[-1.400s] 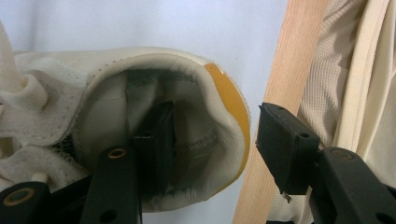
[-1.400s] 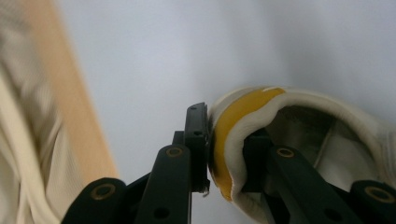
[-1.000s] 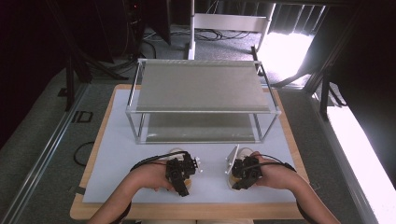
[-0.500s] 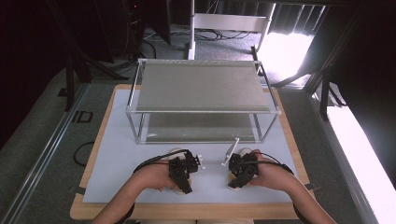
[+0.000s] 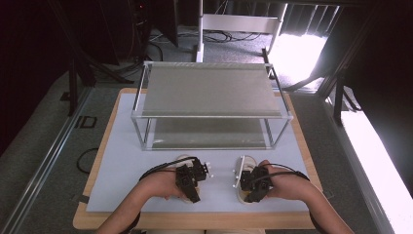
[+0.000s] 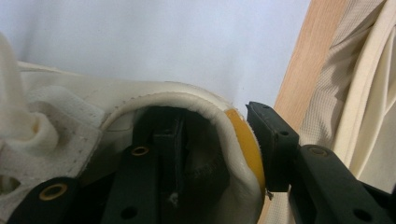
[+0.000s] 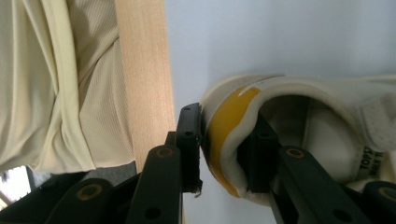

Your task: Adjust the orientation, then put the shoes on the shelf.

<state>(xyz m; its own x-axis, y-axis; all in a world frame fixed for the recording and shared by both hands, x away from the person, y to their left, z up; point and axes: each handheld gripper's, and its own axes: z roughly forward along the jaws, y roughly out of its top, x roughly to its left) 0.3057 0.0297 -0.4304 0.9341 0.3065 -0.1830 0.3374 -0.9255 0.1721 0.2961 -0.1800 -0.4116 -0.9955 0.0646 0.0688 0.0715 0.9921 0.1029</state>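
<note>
Cream shoes, left shoe [image 6: 140, 107] and right shoe [image 7: 299, 116], sit before the metal rack [image 5: 209, 90], heels pinched by the left gripper [image 6: 215, 149] and right gripper [image 7: 224, 149]; shelving remains, I judge.

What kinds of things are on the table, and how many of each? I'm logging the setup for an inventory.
Cream shoes with a yellow heel patch: 2 (left shoe, right shoe)
Two-tier metal shelf rack: 1
Hand-held grippers: 2 (left gripper, right gripper)
Total: 5
</note>
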